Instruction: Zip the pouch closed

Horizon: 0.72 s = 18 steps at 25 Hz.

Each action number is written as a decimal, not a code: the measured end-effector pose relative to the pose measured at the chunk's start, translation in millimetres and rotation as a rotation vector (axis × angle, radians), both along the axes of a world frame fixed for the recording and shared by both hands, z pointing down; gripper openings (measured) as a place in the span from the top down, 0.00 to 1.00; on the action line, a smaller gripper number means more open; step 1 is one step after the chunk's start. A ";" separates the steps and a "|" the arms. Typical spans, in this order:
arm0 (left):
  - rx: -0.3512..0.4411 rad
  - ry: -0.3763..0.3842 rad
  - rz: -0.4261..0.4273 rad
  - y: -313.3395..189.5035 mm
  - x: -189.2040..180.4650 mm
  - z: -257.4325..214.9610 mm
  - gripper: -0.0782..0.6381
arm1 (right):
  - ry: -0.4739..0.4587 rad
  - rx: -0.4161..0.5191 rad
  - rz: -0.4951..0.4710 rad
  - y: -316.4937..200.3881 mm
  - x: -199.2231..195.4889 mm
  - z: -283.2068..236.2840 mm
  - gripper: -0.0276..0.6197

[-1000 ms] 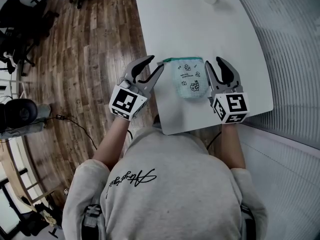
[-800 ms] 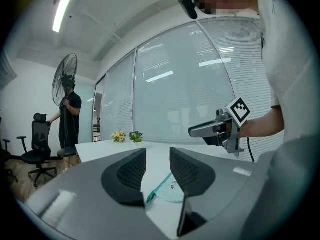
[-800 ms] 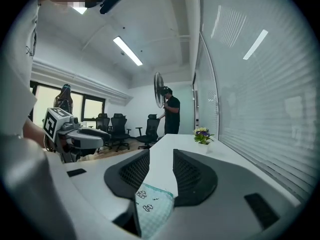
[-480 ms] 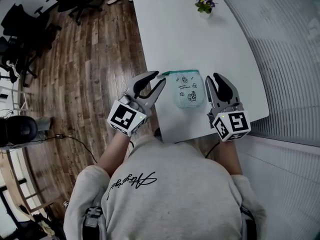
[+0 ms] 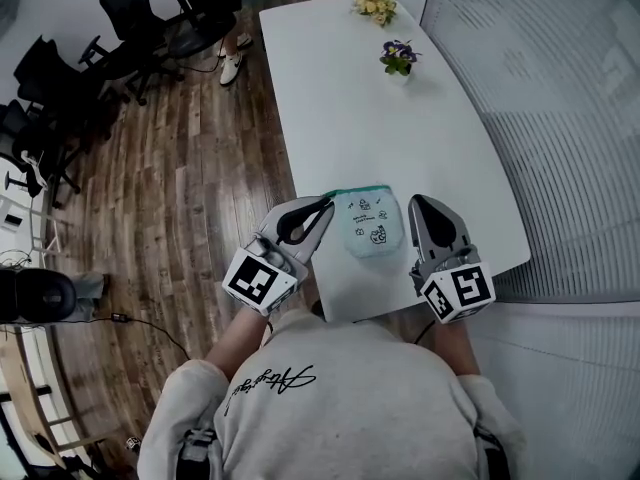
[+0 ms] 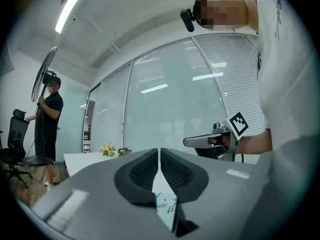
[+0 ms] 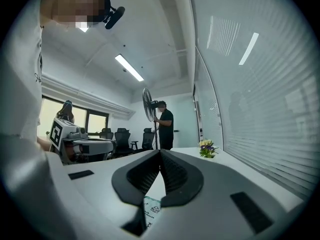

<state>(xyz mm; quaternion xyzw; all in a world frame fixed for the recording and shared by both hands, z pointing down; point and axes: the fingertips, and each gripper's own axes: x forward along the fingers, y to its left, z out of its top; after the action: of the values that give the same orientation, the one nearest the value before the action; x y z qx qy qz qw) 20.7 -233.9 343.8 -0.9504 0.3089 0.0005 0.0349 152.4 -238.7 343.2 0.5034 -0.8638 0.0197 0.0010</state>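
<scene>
Beside pouch [image 5: 368,223] on counter [image 5: 350,98] | left claw [image 5: 325,208], right claw [image 5: 422,208] just closed, empty | risk: unheld pouch slides during zipping

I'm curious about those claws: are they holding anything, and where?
Nothing: left gripper and right gripper have just closed empty; the pouch lies loose on the table.

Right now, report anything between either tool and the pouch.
Nothing visible. The pouch lies on the table between the left tool and the right tool, with only tabletop in the gaps. Both tools' jaws have just been closing, with nothing between them.
</scene>
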 end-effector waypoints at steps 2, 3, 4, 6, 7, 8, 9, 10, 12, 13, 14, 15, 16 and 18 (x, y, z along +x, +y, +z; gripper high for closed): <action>0.002 0.006 0.009 2.7 2.6 -2.8 0.88 | -0.003 0.004 -0.002 2.9 0.4 -1.6 0.95; 0.003 0.009 0.014 3.9 3.9 -4.5 0.89 | -0.004 0.005 -0.001 3.8 0.9 -2.8 0.95; 0.005 0.010 0.018 4.7 5.2 -6.2 0.89 | -0.003 0.007 -0.001 4.2 1.5 -4.3 0.95; 0.007 0.011 0.023 5.4 7.5 -8.0 0.89 | 0.001 0.011 -0.002 4.4 2.7 -6.6 0.95; 0.007 0.012 0.025 5.8 8.4 -8.2 0.89 | 0.002 0.014 -0.004 4.7 3.1 -7.3 0.95; 0.007 0.014 0.027 6.3 9.3 -8.2 0.89 | 0.000 0.017 -0.007 5.2 3.2 -7.9 0.95; 0.008 0.016 0.029 6.9 10.1 -8.6 0.89 | -0.001 0.021 -0.011 6.0 3.0 -8.9 0.95; 0.009 0.018 0.031 7.3 10.8 -9.2 0.89 | -0.004 0.026 -0.014 6.8 2.6 -10.5 0.95; 0.010 0.022 0.033 7.2 12.2 -10.2 0.89 | -0.006 0.034 -0.019 7.9 1.8 -14.1 0.95; 0.009 0.022 0.034 7.0 13.0 -10.1 0.89 | -0.007 0.037 -0.021 8.1 1.7 -15.2 0.95; 0.008 0.023 0.035 6.8 14.0 -9.7 0.89 | -0.008 0.038 -0.022 8.1 2.0 -15.6 0.95; 0.007 0.023 0.036 6.7 15.0 -9.2 0.89 | -0.009 0.038 -0.024 7.9 2.4 -15.5 0.95; 0.005 0.023 0.038 6.8 16.0 -8.5 0.89 | -0.011 0.037 -0.026 7.7 2.8 -15.1 0.95; 0.004 0.022 0.042 7.2 17.8 -8.0 0.89 | -0.013 0.037 -0.031 7.7 3.5 -15.0 0.95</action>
<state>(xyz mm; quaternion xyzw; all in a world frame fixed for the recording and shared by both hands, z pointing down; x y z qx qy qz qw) 38.5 -226.8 335.8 -0.9566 0.2891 0.0124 0.0334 155.9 -231.0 328.2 0.4896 -0.8718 0.0071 -0.0134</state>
